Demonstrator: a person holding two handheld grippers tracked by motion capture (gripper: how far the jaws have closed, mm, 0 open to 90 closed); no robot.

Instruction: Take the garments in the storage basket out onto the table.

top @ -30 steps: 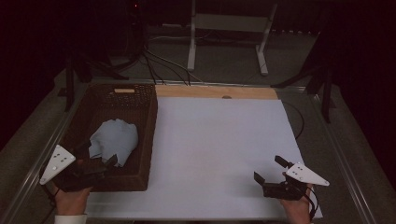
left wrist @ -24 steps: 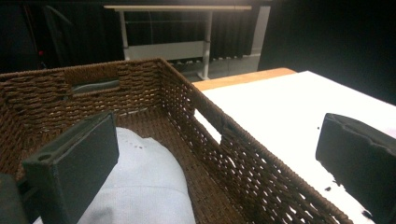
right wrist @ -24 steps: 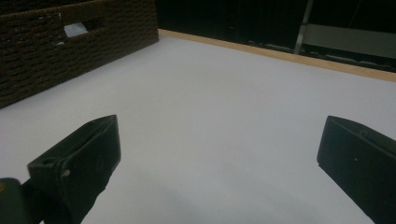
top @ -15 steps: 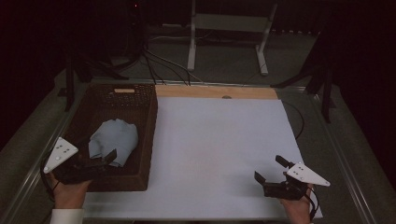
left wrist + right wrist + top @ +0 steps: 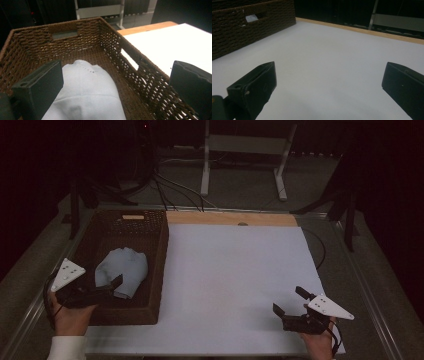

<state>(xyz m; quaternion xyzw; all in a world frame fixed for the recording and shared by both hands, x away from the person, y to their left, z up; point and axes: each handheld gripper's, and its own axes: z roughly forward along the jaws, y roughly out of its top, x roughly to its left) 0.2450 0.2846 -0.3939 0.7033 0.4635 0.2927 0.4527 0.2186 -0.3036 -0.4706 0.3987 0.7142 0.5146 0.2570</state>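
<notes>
White table [image 5: 235, 280]: left gripper [image 5: 115, 87] spread wide over the cloth [image 5: 87, 95] in the basket [image 5: 32, 42]; right gripper [image 5: 329, 85] wide apart, empty

A white surface [image 5: 235, 280] with a wooden strip [image 5: 230, 218] along its far edge. 1 brown wicker basket [image 5: 156, 265] sits at its left edge, holding a pale cloth [image 5: 122, 269].

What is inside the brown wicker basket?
A crumpled pale blue cloth lies in the basket, with the open left gripper over it. Anything beneath the cloth is hidden.
</notes>
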